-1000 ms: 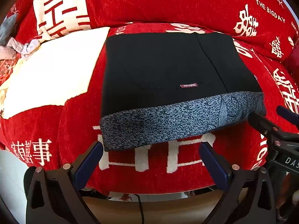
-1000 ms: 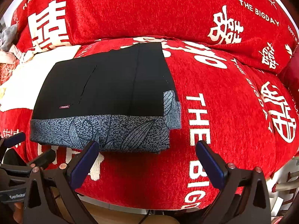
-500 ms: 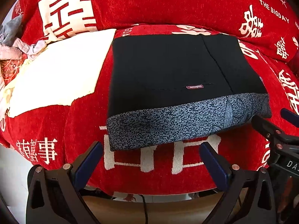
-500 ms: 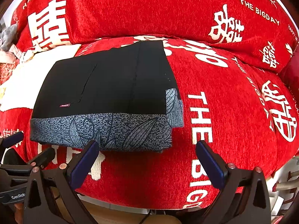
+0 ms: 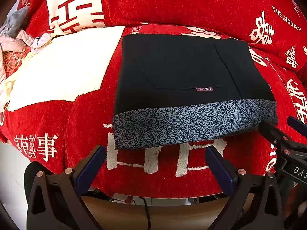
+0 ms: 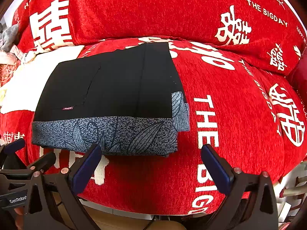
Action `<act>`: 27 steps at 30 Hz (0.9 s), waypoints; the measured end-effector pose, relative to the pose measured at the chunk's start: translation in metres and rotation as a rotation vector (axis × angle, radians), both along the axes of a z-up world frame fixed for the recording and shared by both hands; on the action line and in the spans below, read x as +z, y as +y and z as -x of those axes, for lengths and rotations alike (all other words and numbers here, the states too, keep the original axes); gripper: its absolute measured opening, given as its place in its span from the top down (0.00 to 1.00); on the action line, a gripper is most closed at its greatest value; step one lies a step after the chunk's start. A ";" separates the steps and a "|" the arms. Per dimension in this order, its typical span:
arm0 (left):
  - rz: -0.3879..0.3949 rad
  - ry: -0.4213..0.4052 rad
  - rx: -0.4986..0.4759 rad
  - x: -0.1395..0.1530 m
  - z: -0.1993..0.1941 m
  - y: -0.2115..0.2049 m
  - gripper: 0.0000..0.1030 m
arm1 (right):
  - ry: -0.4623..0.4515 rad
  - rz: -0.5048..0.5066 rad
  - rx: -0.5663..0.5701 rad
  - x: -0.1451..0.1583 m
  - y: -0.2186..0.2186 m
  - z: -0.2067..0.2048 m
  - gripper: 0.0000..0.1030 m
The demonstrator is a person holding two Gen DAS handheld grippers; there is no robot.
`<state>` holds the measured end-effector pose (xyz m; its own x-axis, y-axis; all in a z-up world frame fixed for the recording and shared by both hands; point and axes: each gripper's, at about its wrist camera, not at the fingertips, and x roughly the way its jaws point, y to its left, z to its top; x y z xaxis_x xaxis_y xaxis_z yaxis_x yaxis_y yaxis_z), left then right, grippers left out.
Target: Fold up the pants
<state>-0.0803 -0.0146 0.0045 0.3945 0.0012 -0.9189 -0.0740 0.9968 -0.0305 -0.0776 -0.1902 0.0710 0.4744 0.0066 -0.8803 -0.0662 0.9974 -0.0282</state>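
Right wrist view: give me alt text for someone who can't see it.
Black pants with a grey leaf-print band lie folded in a neat rectangle on a red sofa cover. The right tongs hover open just short of the folded edge, holding nothing.

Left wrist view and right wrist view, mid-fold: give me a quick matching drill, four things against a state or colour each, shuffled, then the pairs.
Things:
1. pants
2. waistband
3. left gripper
4. sofa cover

States or colours:
A. red with white lettering
B. open, holding nothing, short of the fabric
C. black, folded into a flat rectangle on the seat
D. blue-grey speckled band along the near edge

Pairs: 1-C, 2-D, 3-B, 4-A.

The right gripper is open too, clear of the pants.
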 end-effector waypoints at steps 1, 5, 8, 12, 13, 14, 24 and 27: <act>0.002 -0.001 0.000 0.000 0.000 0.000 0.00 | -0.001 0.001 0.002 0.001 0.001 0.000 0.00; 0.005 -0.007 -0.006 0.002 0.001 0.000 0.00 | -0.004 0.004 0.010 0.002 0.002 0.001 0.00; 0.002 -0.004 -0.007 0.002 0.001 0.000 0.00 | -0.005 0.004 0.012 0.002 0.003 0.001 0.00; 0.011 -0.004 -0.010 0.002 0.001 -0.001 0.00 | -0.005 0.005 0.013 0.002 0.004 0.001 0.00; 0.012 -0.003 -0.011 0.002 0.001 0.000 0.00 | -0.006 0.005 0.013 0.002 0.004 0.001 0.00; 0.015 -0.002 -0.014 0.002 0.001 -0.001 0.00 | -0.007 0.006 0.013 0.003 0.004 0.001 0.00; 0.034 -0.002 -0.022 0.003 0.002 0.000 0.00 | -0.015 0.013 0.020 0.005 0.007 0.002 0.00; 0.036 -0.004 -0.021 0.004 0.002 0.002 0.00 | -0.021 0.019 0.024 0.007 0.009 0.003 0.00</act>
